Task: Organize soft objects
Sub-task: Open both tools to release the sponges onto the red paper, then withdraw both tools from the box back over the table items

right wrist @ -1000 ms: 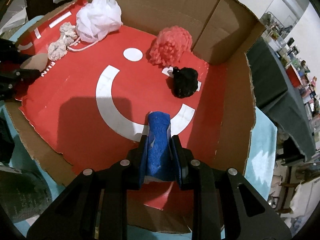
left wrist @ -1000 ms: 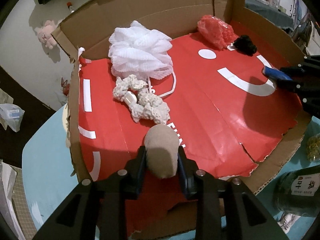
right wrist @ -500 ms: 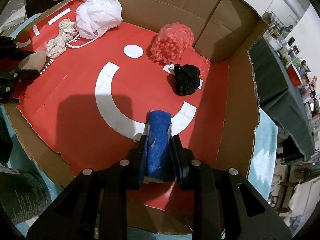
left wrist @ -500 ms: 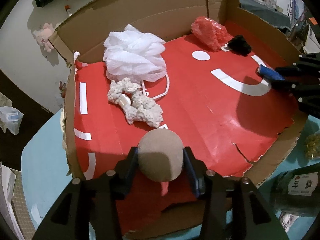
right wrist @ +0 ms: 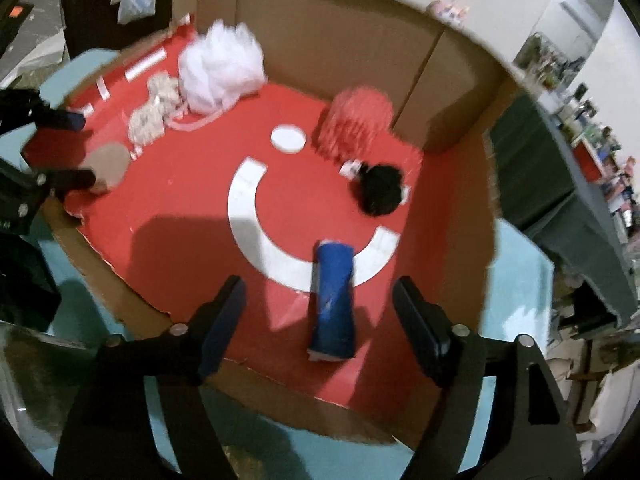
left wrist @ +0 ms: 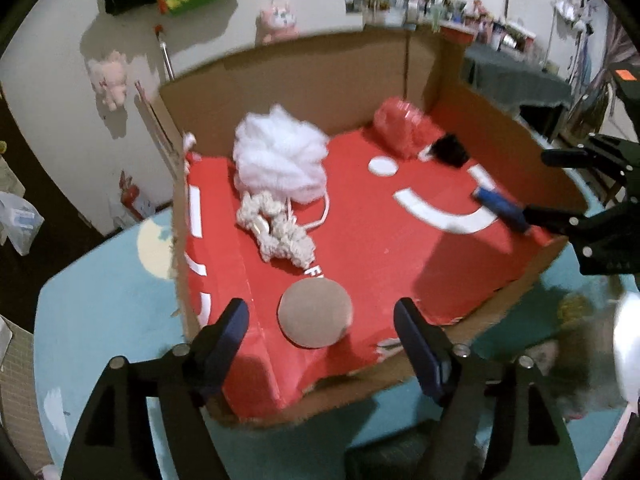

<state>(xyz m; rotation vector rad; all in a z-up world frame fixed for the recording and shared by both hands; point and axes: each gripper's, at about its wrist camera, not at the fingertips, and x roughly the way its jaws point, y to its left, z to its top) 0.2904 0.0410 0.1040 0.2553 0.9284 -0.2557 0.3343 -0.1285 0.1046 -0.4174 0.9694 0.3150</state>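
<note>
Red card lines the floor of the cardboard box (left wrist: 320,80), and every soft thing lies on it, which reads as a sorting tray: pale items on one side, bright and dark ones on the other. In the left wrist view the white mesh puff (left wrist: 280,160) sits in the upper middle against the back wall, with the cream crocheted scrunchie (left wrist: 276,228) touching its lower edge. The red mesh puff (left wrist: 400,128) and the black scrunchie (left wrist: 450,150) sit together at the upper right corner of the box.

Low in that same view, the tan round sponge (left wrist: 316,314) lies flat on the red floor near the front edge. The left gripper (left wrist: 320,332) straddles it from the bottom of the frame; its jaws are opening and stand wide, with clear red floor showing on either side of the sponge, so nothing is gripped. That placement looks deliberate, next to the cream scrunchie and with the other pale pieces.

In the right wrist view the blue rolled cloth (right wrist: 334,300) lies lengthwise at lower centre, its far end over the white curved stripe (right wrist: 248,208). The right gripper (right wrist: 320,320) is around it with jaws opening and well apart from the roll's sides, so the cloth rests free on the floor. It lies below the black scrunchie (right wrist: 380,190), on the darker side of the box.
</note>
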